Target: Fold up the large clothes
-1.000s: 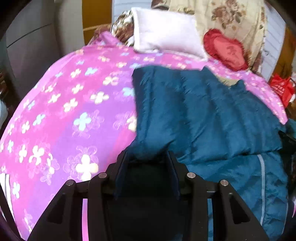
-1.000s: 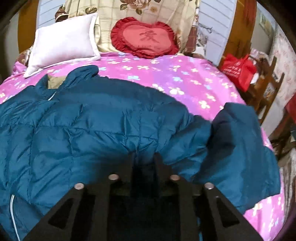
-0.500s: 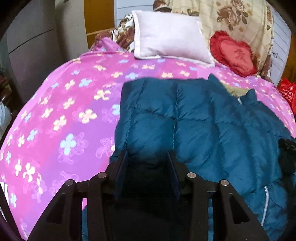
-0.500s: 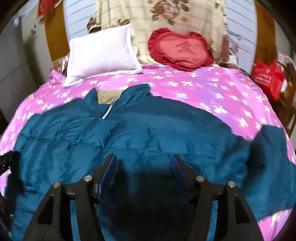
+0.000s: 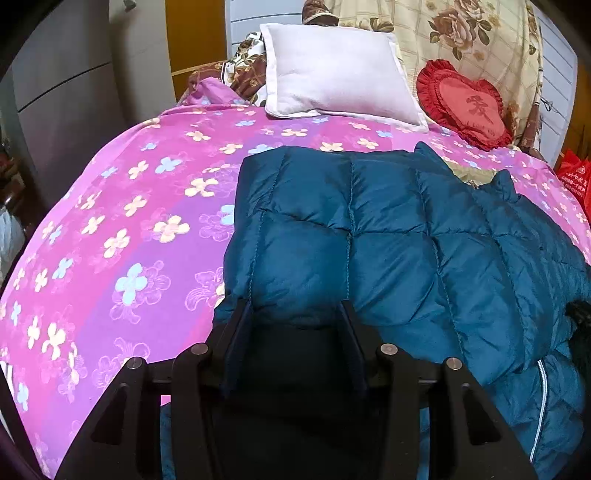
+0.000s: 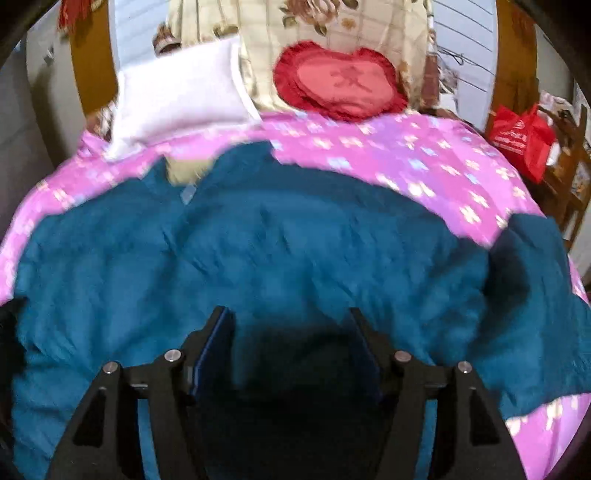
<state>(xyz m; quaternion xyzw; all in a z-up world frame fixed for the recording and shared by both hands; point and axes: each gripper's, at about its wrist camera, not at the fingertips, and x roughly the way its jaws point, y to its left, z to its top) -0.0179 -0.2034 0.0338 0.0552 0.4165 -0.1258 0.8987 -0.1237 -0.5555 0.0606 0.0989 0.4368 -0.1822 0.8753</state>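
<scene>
A dark blue quilted jacket [image 5: 388, 240] lies spread on the pink flowered bed cover [image 5: 129, 221], collar toward the pillows. My left gripper [image 5: 295, 314] sits at the jacket's folded left edge. A puffy fold fills the gap between its fingers while its jaws are opening. In the right wrist view the jacket [image 6: 258, 251] is blurred, and one sleeve hangs toward the bed's right side. My right gripper [image 6: 291, 321] hovers over the jacket's near edge. Its jaws are opening wide, and the fabric lies under them without being pinched.
A white pillow [image 5: 332, 74], a red heart cushion [image 5: 465, 103] and a floral quilt [image 5: 461, 33] stand at the head of the bed. A grey wardrobe [image 5: 55, 110] is at the left. A red bag [image 6: 521, 136] hangs by wooden furniture at the right.
My right gripper went from shut on the jacket to wide open and let the fabric go. The left gripper shifted along the jacket's left edge, still with the fold between its fingers.
</scene>
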